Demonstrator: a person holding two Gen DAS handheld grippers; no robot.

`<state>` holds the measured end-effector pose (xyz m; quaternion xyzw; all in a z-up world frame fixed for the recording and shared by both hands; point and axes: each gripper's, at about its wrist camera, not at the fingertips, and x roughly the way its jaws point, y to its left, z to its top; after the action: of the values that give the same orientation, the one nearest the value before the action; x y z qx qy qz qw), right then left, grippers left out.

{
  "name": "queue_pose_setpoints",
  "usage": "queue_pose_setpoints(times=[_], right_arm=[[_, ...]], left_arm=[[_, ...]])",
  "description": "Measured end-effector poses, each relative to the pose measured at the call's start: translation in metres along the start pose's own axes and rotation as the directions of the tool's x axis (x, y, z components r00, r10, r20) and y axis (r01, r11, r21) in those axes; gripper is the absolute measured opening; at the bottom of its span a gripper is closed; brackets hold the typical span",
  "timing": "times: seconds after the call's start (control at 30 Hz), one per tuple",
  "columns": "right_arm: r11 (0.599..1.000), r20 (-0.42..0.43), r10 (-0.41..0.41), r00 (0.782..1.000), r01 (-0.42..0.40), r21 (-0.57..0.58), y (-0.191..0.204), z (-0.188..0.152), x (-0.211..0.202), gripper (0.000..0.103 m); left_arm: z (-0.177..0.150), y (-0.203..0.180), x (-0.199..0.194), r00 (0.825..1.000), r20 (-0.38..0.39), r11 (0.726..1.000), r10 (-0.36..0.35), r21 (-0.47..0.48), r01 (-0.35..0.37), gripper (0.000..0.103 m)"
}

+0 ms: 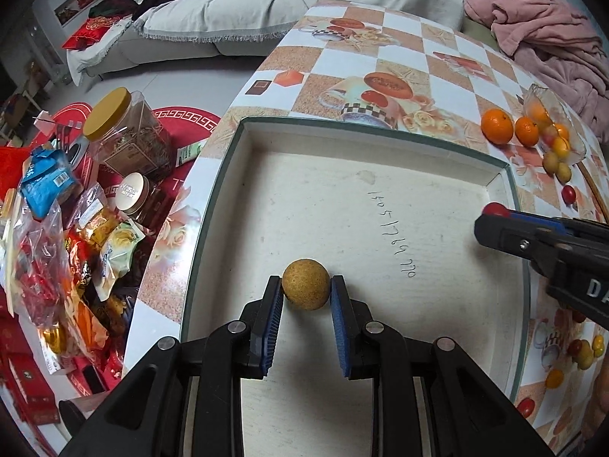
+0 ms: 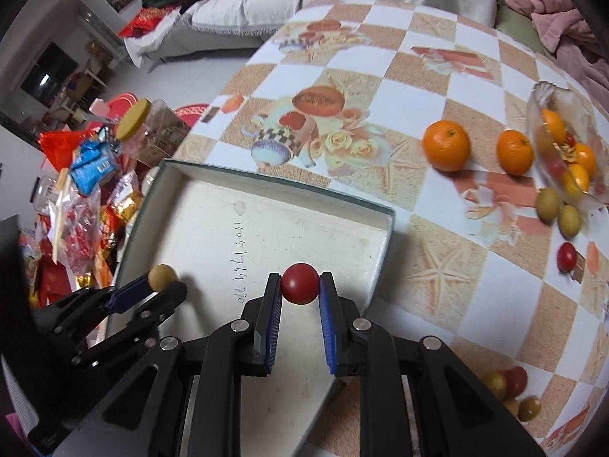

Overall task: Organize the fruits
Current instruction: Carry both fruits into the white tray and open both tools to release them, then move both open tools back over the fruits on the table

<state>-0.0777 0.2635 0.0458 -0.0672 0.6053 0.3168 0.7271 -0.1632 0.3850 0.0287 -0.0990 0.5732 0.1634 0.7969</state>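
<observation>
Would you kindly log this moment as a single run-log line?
left claw: shut on brown fruit | right claw: shut on tomato | both over box | oranges on table

grey-draped sofa (image 1: 236,19) behind checkered table (image 1: 403,61); pale floor (image 1: 152,80).

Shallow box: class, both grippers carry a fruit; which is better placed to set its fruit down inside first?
Left, probably. The left gripper holds its brown fruit well inside the shallow box; the right gripper's red fruit hovers near the box's edge.
</observation>
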Motion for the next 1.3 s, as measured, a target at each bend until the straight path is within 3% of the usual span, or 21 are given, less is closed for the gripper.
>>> queue_pose_setpoints(times=[0.1,0.17,0.2,0.23,0.3,0.47,0.53,0.6,0.83,1.07,1.3], right_arm=[[1.000,-0.020,-0.023,1.000,0.022,-0.015,0.004,0.001,0.010,0.022],[0.999,-0.033,-0.033,0.999,0.032,-0.024,0.006,0.001,0.015,0.022],[0.999,-0.038,-0.036,0.999,0.035,-0.028,0.007,0.001,0.017,0.022],[0.999,-0.049,-0.040,0.998,0.038,-0.032,0.008,0.001,0.020,0.022],[0.999,-0.063,-0.034,0.997,0.032,-0.029,0.008,0.001,0.024,0.026],[1.000,-0.006,0.014,1.000,-0.014,-0.012,0.012,0.003,0.009,0.072],[1.000,0.045,0.022,0.999,-0.022,-0.009,0.013,0.004,-0.005,0.081],[1.000,0.089,0.030,0.996,-0.029,-0.003,0.011,0.003,-0.021,0.081],[0.998,0.124,-0.016,0.992,0.009,0.064,-0.018,-0.016,-0.052,0.081],[0.979,0.123,-0.116,0.986,0.093,0.180,-0.079,-0.068,-0.089,0.081],[0.943,0.073,-0.198,0.977,0.170,0.286,-0.141,-0.133,-0.123,0.081]], left_arm=[[-0.003,0.001,0.005,1.000,-0.021,1.000,0.002,0.007,-0.002,0.027],[-0.004,0.003,0.005,1.000,-0.011,1.000,0.012,0.012,-0.012,0.039],[-0.005,0.003,0.004,1.000,-0.007,1.000,0.025,0.014,-0.025,0.068],[-0.005,0.004,0.002,0.999,0.010,0.999,0.040,0.009,-0.040,0.086],[-0.006,0.007,-0.003,0.998,0.049,0.999,0.034,0.008,-0.034,0.086],[-0.008,0.005,0.000,0.999,0.019,0.998,0.043,0.042,-0.044,0.086],[-0.009,0.006,-0.002,0.999,0.015,0.998,0.041,0.041,-0.042,0.086],[-0.010,0.005,-0.004,0.999,0.012,0.998,0.037,0.041,-0.038,0.086],[-0.007,-0.021,-0.020,0.999,0.041,0.994,0.014,0.109,-0.019,0.086],[-0.013,-0.072,-0.043,0.997,0.058,0.974,-0.053,0.222,0.039,0.086],[-0.042,-0.125,-0.065,0.993,0.050,0.950,-0.104,0.302,0.085,0.086]])
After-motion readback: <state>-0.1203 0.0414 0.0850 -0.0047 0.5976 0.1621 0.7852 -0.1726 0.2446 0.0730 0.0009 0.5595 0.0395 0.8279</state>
